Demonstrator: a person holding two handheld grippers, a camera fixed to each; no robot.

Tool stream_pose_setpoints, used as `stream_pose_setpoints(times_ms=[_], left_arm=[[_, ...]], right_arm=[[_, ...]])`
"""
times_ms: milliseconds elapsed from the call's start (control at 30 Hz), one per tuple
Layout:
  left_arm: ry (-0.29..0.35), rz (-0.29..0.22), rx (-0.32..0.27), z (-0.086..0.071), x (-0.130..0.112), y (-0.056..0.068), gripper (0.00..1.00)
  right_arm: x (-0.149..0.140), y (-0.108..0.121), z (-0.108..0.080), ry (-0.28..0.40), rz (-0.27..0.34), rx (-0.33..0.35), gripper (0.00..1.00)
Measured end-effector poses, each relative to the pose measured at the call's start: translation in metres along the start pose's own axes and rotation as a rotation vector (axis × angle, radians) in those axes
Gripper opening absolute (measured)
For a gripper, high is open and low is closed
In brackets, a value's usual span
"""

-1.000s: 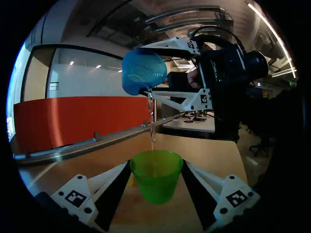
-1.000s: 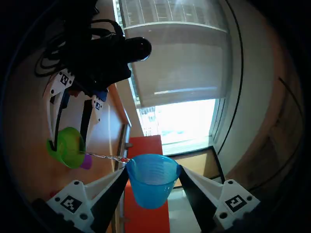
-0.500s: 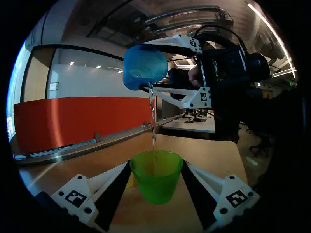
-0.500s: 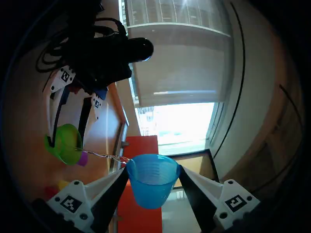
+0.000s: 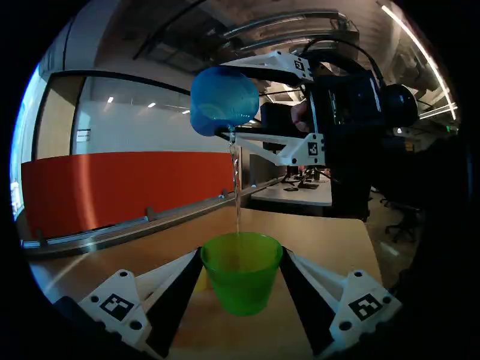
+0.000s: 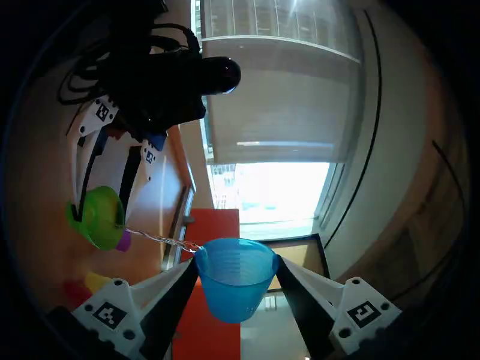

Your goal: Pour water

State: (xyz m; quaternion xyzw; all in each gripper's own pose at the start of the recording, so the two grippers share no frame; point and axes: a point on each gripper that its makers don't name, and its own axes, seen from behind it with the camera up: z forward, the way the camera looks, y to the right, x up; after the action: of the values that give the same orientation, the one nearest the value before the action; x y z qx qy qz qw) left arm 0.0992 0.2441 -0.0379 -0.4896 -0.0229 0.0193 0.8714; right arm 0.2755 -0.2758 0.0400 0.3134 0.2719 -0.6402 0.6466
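Tips the blue cup [image 5: 219,96], pinched in the right gripper [image 5: 227,103], directly above the green cup [image 5: 241,282] to send a thin stream of water [image 5: 235,180] down into it. Holds the green cup upright, clamped in the left gripper [image 5: 240,255], to catch the pour. Bears square black-and-white markers [image 5: 115,306] on both grippers, with no readable writing.
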Motion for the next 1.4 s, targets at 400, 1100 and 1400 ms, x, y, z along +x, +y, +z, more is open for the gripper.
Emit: stream_pose_setpoints(times_ms=[400, 1100, 1400], left_arm=[[0.004, 0.002, 0.002, 0.000, 0.002, 0.000, 0.89], [0.009, 0.000, 0.004, 0.001, 0.004, 0.002, 0.89], [0.009, 0.000, 0.005, 0.002, 0.004, 0.002, 0.89]], right_arm=[[0.003, 0.003, -0.002, -0.003, -0.047, -0.010, 0.92], [0.010, 0.011, -0.002, -0.001, -0.101, -0.016, 0.93], [0.010, 0.010, -0.002, -0.002, -0.106, -0.013, 0.92]])
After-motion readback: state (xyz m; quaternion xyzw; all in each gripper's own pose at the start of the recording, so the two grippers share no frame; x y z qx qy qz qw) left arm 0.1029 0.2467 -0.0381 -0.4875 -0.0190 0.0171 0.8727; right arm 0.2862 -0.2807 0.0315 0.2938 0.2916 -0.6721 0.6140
